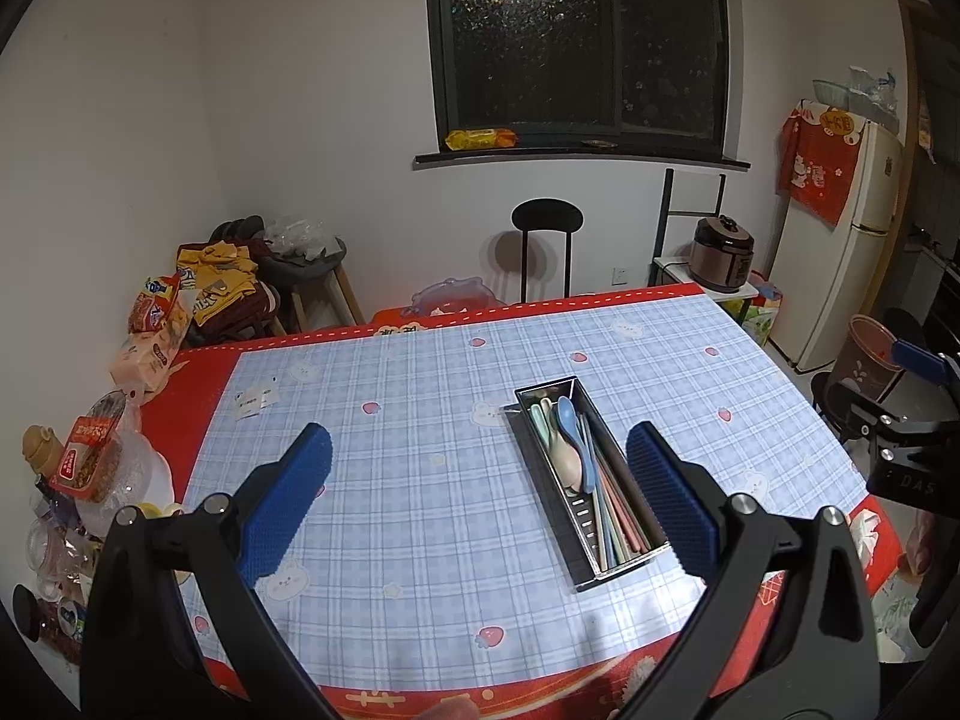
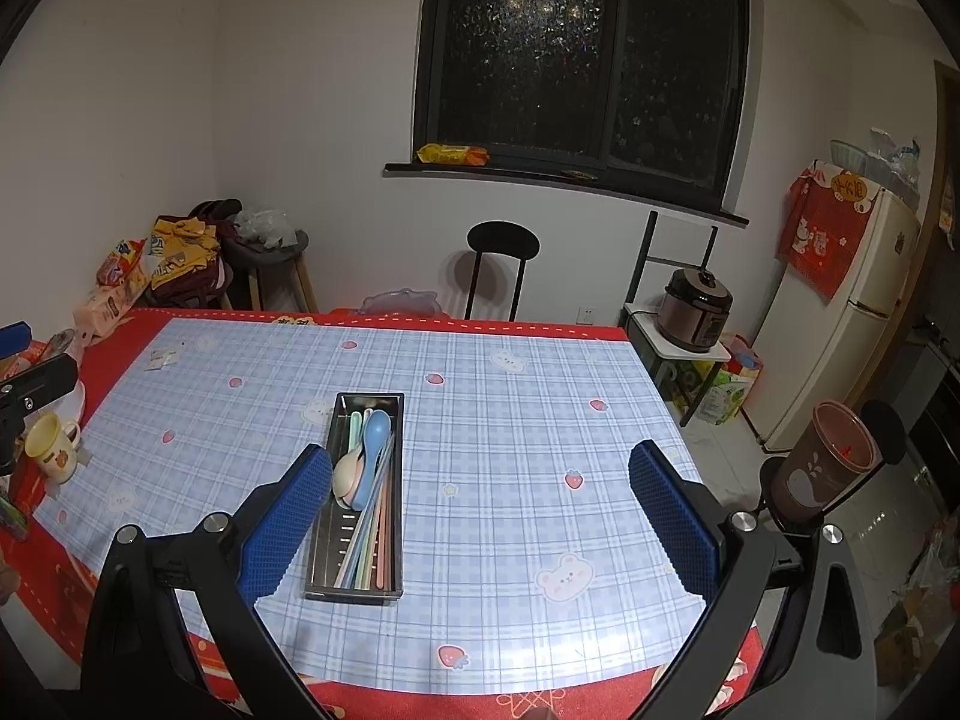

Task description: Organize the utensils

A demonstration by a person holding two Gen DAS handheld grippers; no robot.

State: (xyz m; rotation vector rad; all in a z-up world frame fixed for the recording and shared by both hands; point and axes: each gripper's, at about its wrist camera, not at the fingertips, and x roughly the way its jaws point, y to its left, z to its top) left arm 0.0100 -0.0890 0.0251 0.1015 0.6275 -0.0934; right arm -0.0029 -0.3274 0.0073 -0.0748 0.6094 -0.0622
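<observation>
Covering the table [image 2: 540, 420] — blue plaid cloth; dark window [image 2: 588, 60] behind.

Plaid-clothed table [image 2: 516, 420] w/ utensil tray [image 2: 357, 498], mug [image 2: 51, 447], maybe paper scraps [image 1: 255, 402].

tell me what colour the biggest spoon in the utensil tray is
Light blue. The spoon lies in the tray; the right wrist view shows it best.

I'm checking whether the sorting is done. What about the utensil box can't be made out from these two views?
- Right wrist view: the near left corner of the utensil box is covered by a blue finger of the right gripper.
- Both views: the chopsticks overlap, too thin to count.
- Left wrist view: the spoons are stacked, so their number is unclear.
- Box floor: mostly hidden by the utensils.
</observation>
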